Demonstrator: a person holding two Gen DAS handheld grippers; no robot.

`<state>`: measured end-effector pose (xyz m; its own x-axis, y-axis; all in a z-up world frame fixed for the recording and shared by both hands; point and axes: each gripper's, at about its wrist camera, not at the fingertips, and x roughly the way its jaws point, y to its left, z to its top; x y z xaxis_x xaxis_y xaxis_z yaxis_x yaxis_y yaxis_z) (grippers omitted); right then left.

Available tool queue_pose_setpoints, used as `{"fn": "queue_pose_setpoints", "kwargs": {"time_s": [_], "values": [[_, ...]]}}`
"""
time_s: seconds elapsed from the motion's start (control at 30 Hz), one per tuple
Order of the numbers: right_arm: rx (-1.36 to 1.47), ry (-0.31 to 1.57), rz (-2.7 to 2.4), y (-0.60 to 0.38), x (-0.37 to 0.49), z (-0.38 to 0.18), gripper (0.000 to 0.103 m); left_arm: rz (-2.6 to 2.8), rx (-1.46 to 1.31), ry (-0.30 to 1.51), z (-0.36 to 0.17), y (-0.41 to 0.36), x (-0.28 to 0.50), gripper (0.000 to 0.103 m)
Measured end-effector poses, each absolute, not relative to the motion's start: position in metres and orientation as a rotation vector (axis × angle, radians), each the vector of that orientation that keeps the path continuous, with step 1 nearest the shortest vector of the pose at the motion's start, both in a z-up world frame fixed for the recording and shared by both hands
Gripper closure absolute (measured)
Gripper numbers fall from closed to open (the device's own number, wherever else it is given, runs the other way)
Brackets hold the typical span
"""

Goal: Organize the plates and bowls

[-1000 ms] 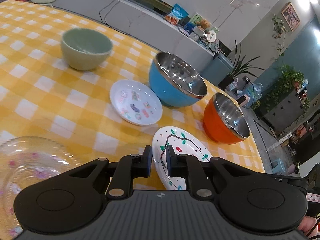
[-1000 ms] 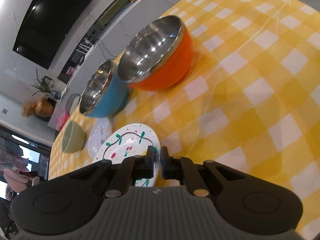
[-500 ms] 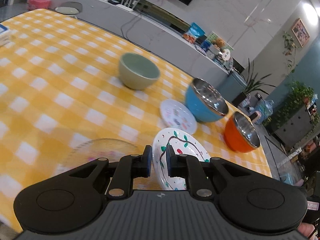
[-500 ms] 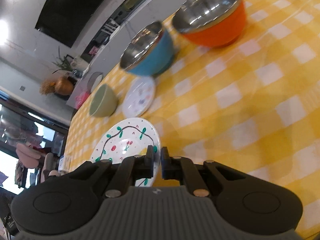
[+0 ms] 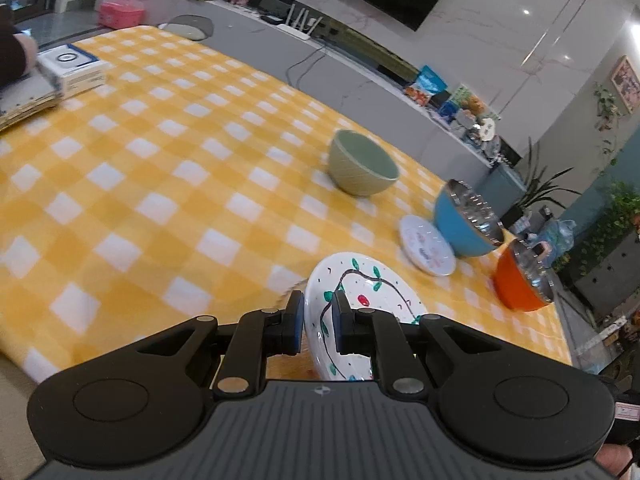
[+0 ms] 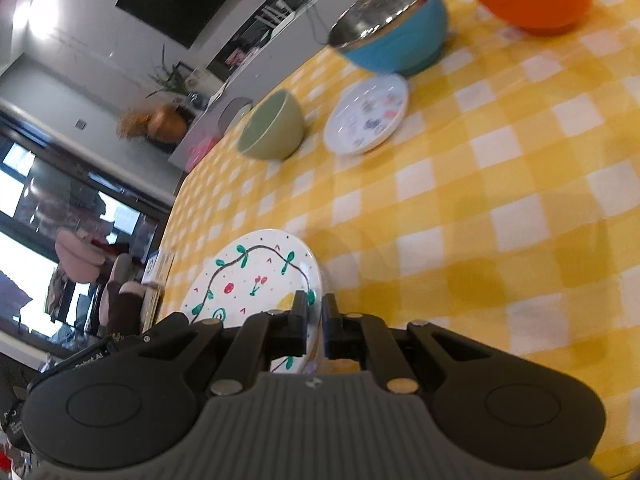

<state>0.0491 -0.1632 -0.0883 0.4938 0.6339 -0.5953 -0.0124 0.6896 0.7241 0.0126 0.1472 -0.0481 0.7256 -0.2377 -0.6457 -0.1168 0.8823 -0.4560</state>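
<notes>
In the left wrist view, we see our left claw clamped on the near rim of the painted plate, which is tilted above the checked surface. Beyond it stand a green bowl, a small plate, a blue bowl and an orange bowl.

In the right wrist view, our right claw grips the same painted plate at its edge. The small plate lies between the green bowl and the blue bowl.
</notes>
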Motion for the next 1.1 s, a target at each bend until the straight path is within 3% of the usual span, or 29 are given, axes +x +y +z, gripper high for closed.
{"fn": "queue_pose_setpoints", "kwargs": {"time_s": [1.1], "values": [[0.422, 0.928, 0.392, -0.134, 0.041, -0.087, 0.096, -0.040, -0.297, 0.783, -0.069, 0.122, 0.010, 0.086]]}}
